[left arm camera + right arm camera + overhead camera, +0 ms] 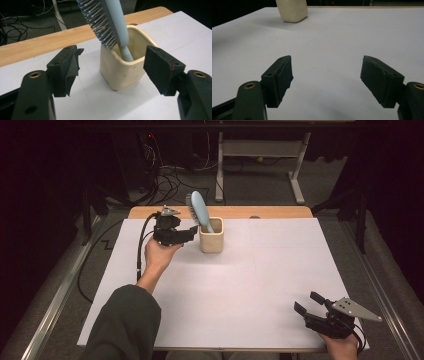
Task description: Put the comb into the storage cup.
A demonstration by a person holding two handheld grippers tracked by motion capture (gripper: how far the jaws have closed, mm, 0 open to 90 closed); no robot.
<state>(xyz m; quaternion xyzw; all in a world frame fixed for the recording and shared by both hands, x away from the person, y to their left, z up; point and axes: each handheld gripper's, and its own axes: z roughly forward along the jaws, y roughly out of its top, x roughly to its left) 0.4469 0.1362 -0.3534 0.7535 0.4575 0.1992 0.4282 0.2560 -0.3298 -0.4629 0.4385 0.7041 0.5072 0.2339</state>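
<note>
A: Right, here's the state of play: the blue hairbrush (198,210) stands handle-down in the cream cup (211,242), head leaning out over the rim toward the far left. That looks like the placing done.

B: And the left gripper (189,234)?

A: Just beside the cup on its left, jaws spread apart with nothing between them. From the left gripper view the cup (122,70) sits ahead in the gap, not touched by either pad, and the hairbrush (110,22) rises clear above them. I'd call that a release.

B: So what's left?

A: Little, by my reckoning: draw the left hand away without knocking the cup. The brush leans a fair bit, so a nudge could tip it.

B: The right side?

A: The right gripper (307,304) rests at the near right corner of the table (280,270), jaws wide, empty, well apart from everything. The right gripper view catches the cup (292,10) far off.
</note>
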